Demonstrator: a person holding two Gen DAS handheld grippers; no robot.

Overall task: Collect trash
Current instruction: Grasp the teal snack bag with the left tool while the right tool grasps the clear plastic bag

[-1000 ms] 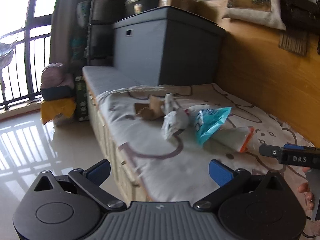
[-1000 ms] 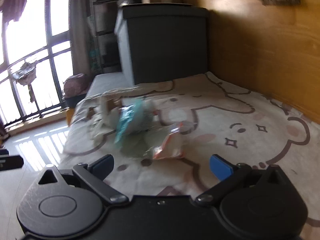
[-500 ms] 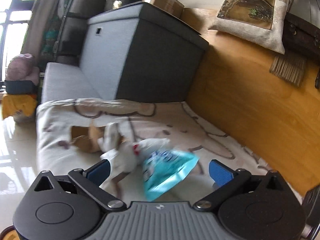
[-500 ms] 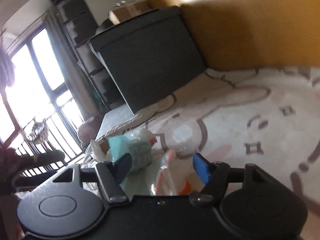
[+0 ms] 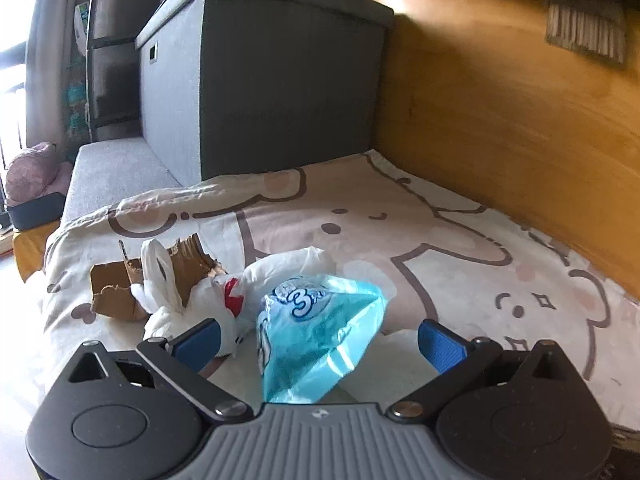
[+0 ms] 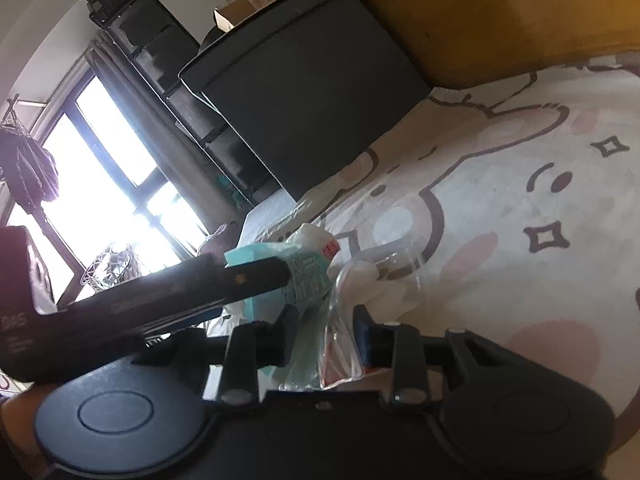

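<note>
A pile of trash lies on a cartoon-print blanket [image 5: 420,232]. In the left wrist view it holds a blue plastic wrapper [image 5: 316,328], a white plastic bag [image 5: 224,296] and torn cardboard [image 5: 120,288]. My left gripper [image 5: 318,344] is open with the blue wrapper between its fingers. In the right wrist view my right gripper [image 6: 326,334] has closed on a clear wrapper with orange edge [image 6: 340,344]. The blue wrapper [image 6: 296,276] sits just beyond, and the left gripper's finger [image 6: 168,292] crosses in from the left.
A dark grey storage box [image 5: 260,80] stands at the back of the bench. A wooden wall panel [image 5: 520,120] runs along the right. The bench edge and tiled floor [image 5: 16,360] lie to the left. Windows [image 6: 100,184] are far left.
Both grippers moved in onto the trash pile. The right gripper narrowed from wide open and closed on the clear wrapper. The left gripper stayed open and now straddles the blue wrapper.
</note>
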